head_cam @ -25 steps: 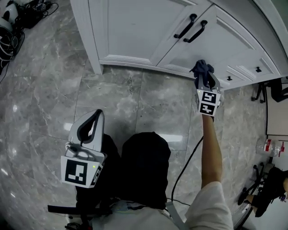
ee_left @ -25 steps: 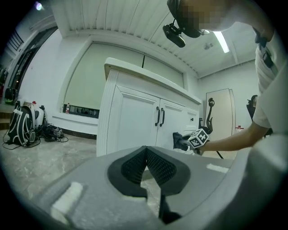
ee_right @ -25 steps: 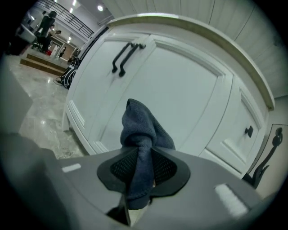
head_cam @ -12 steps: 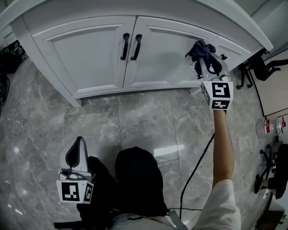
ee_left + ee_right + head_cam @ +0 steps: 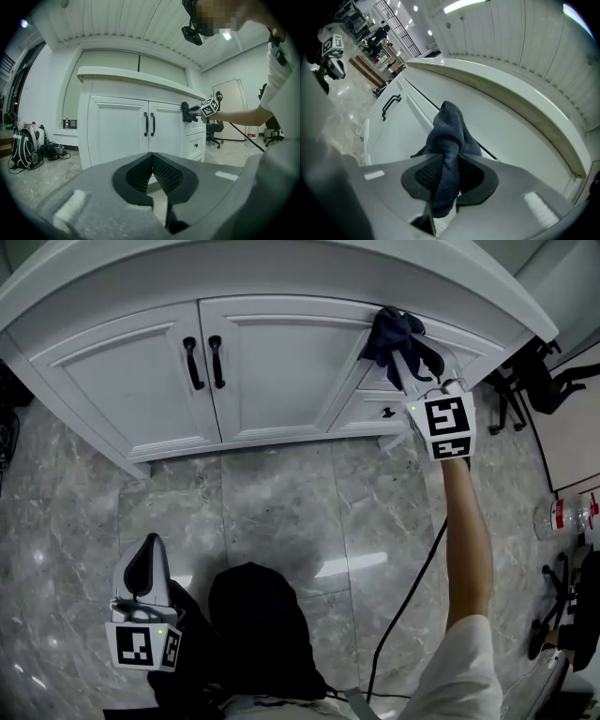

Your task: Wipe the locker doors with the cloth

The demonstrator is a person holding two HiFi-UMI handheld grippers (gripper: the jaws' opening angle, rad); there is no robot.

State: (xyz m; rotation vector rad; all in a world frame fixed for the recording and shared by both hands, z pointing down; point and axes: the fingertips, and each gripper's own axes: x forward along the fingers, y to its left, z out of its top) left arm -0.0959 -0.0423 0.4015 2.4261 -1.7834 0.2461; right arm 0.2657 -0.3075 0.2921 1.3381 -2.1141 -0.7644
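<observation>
- The right gripper (image 5: 410,357) was held at arm's length in the upper right of the head view, its marker cube facing the camera.
- In the right gripper view, its jaws were clamped on the dark blue cloth (image 5: 448,140). A fold hung down between the pads and a bunch stood up past the tips.
- The cloth (image 5: 388,332) sat at the white cabinet front just under the countertop (image 5: 281,263). It was right of the two locker doors (image 5: 272,367) and above a small drawer (image 5: 370,413). Whether it actually touched the panel could not be told.
- Two black handles (image 5: 204,362) stood side by side at the meeting edge of the doors, upper centre-left of the head view, well apart from the cloth.
- The left gripper (image 5: 142,570) hung low at the lower left of the head view, over the grey marble floor (image 5: 281,512).
- In the left gripper view, its pads (image 5: 164,173) met at the tips with nothing between them.
</observation>
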